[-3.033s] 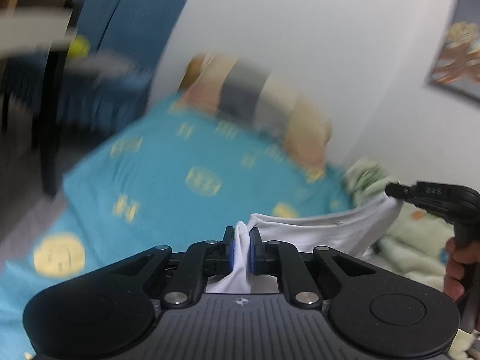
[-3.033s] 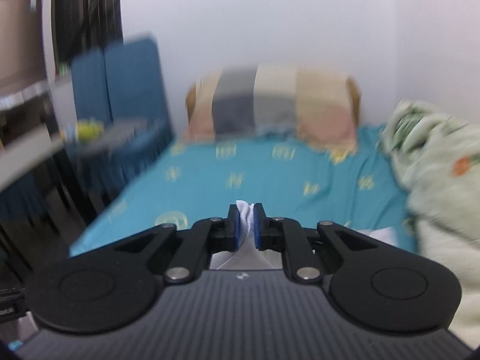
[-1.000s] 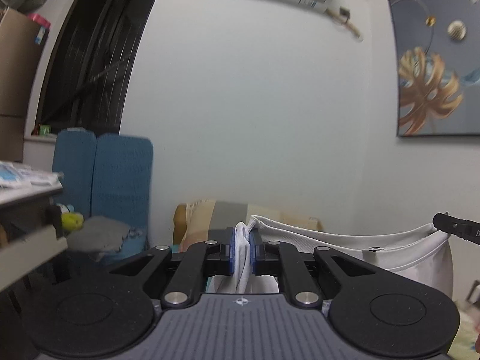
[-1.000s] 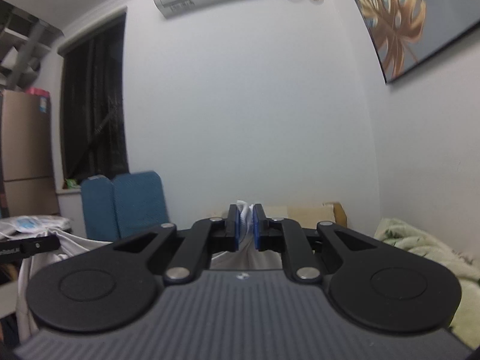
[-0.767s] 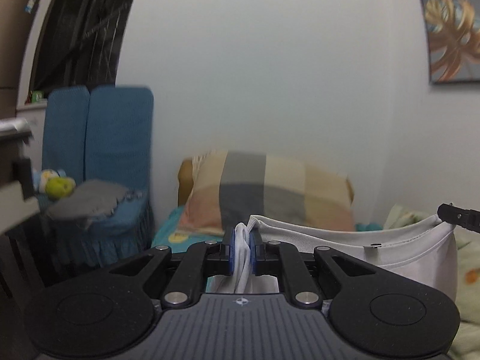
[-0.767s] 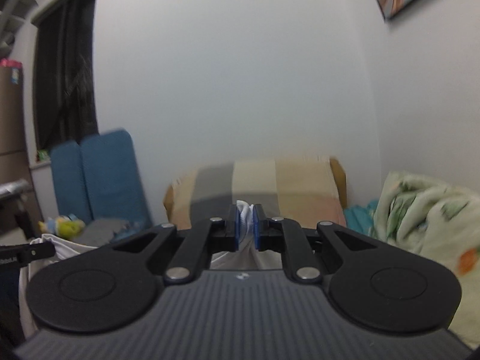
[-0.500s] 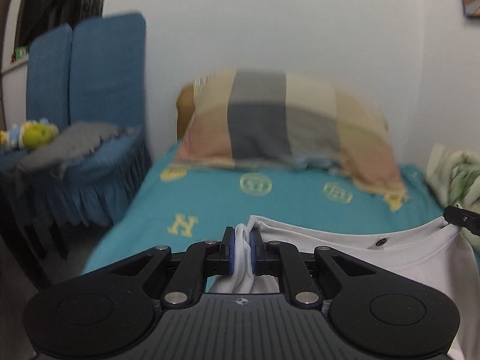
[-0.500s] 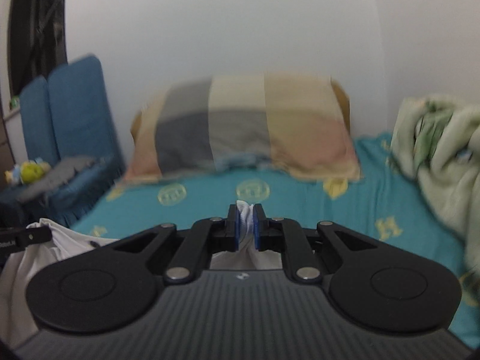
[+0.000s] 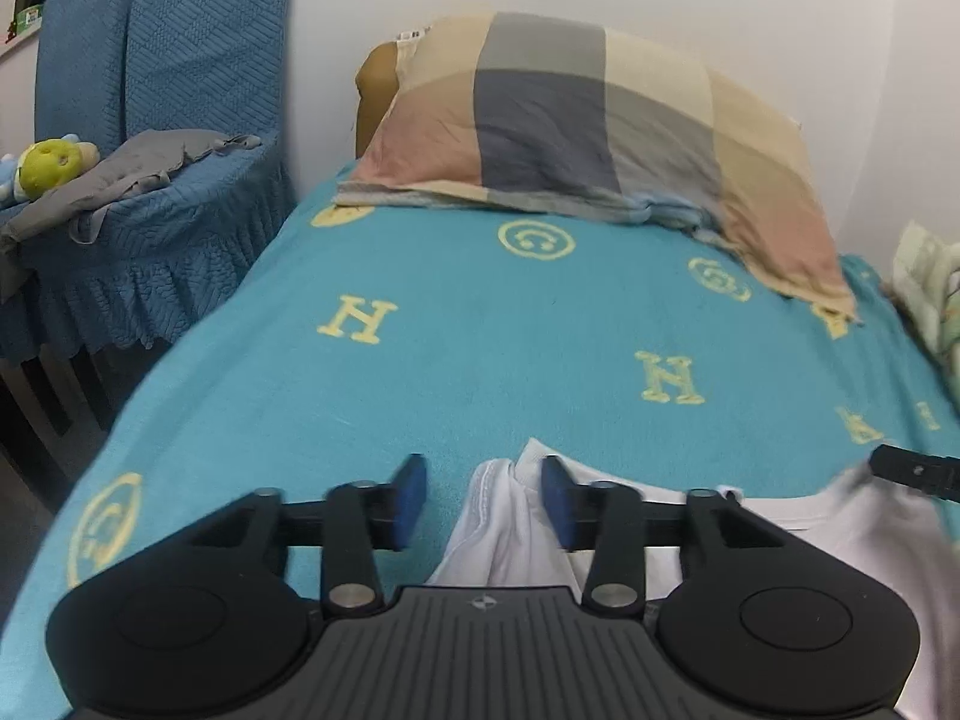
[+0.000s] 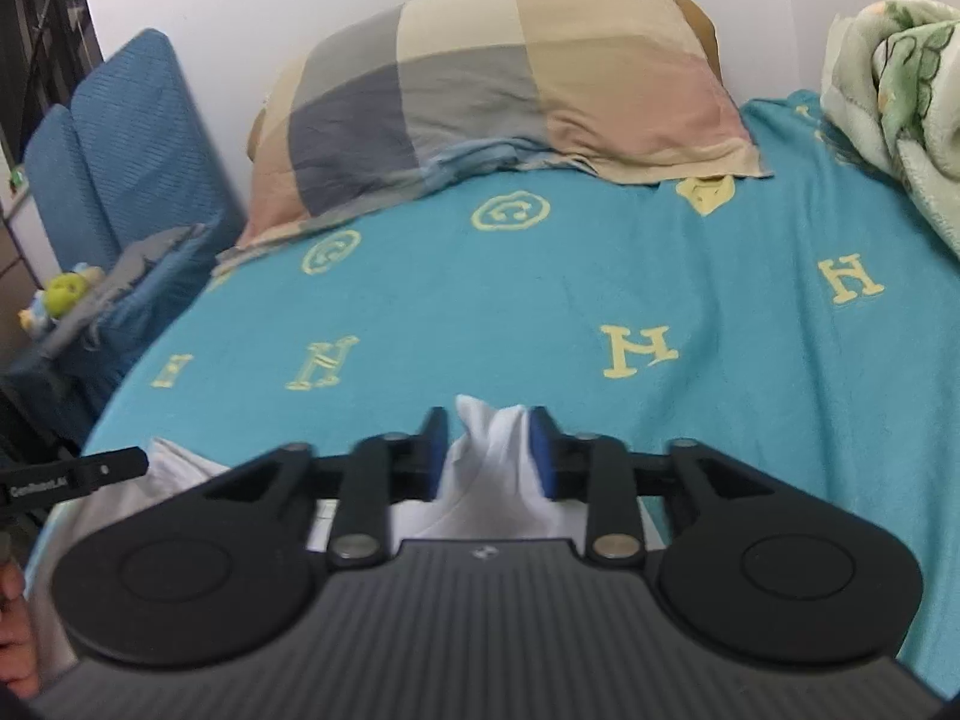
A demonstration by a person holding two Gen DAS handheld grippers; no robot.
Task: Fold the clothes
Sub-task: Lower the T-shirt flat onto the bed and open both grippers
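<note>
- While both wrist views look down onto the bed (image 9: 480,324), its teal cover with yellow letters fills most of each frame; half a second earlier the same cover sat lower in view and the white garment hung taut between the two tools.
- At the head of the bed, the checked pillow (image 9: 600,138) leans against the wall, well apart from the working area.
- Now the white garment (image 9: 828,534) rests on the near part of the bed, its collar edge slack between the two tools.
- On the left hand-held gripper (image 9: 483,498), the blue pads stand spread, with a bunched corner of the garment loose between them; they were clamped on it half a second ago.
- On the right hand-held gripper (image 10: 489,459), the pads are likewise spread around a peaked fold of cloth.
- Judgement: the garment has been released onto the bed, ready for flattening or a fold; loose corners may slump.
</note>
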